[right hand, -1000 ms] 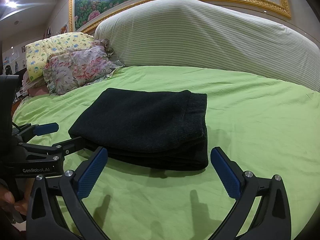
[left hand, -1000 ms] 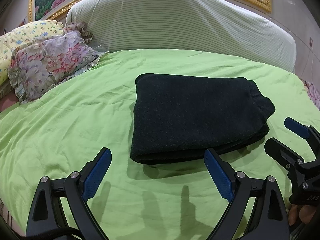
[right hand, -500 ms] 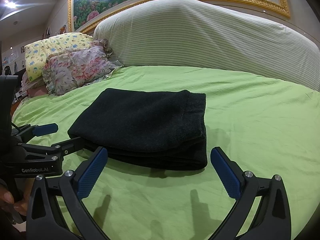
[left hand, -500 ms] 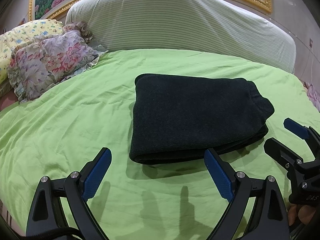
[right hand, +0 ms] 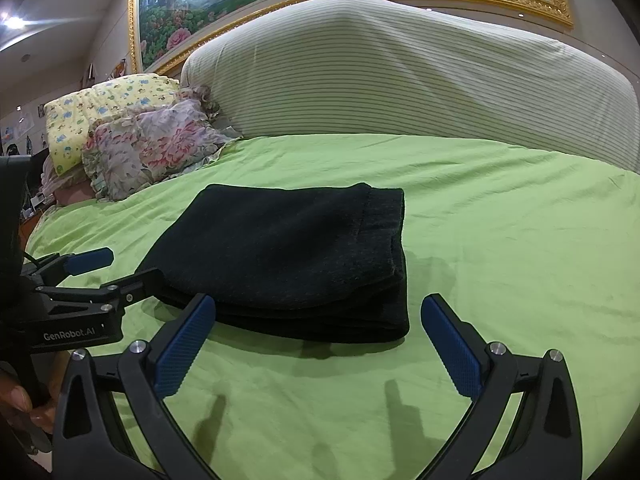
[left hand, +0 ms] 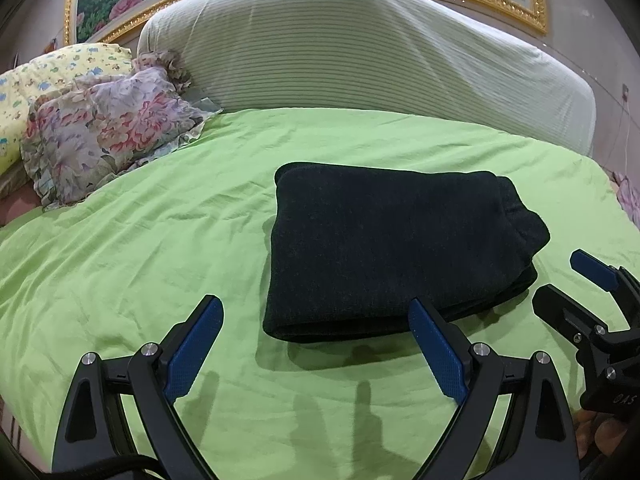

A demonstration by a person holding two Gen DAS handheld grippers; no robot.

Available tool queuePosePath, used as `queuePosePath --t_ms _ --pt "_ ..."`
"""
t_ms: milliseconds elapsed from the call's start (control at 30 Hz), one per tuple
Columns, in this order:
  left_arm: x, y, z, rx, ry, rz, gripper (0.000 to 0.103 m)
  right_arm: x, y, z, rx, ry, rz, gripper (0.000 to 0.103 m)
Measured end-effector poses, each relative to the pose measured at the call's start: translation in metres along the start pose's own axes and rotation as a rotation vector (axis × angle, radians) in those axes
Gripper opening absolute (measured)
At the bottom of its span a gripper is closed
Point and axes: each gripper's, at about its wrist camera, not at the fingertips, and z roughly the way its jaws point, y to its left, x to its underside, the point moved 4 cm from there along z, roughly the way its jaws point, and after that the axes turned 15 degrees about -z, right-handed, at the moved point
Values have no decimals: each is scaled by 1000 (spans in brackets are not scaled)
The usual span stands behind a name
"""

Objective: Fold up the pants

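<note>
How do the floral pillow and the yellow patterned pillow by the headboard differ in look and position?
The floral pillow carries large pink and grey blooms and has a ruffled edge; the yellow pillow shows small blue and green motifs and no visible ruffle. The floral pillow lies in front, overlapping the yellow pillow, which sits behind and higher. The floral pillow's edge rests on the green sheet; the yellow pillow's base is hidden. Both lie on the same side of the bed, away from the folded pants.

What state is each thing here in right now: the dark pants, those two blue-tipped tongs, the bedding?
Black pants: folded into a flat stack, lying on the sheet, held by nothing.
Left tongs: open, empty, just short of the pants.
Right tongs: open, empty, near the stack's edge.
Green sheet: spread out, lightly wrinkled.
Floral pillow: rumpled, lying at the head of the bed.
</note>
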Motion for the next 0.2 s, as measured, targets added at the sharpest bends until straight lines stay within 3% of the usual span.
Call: queuePosePath --t_ms 200 --pt "-5 -2 -1 5 0 0 94 -2 -7 0 1 0 31 103"
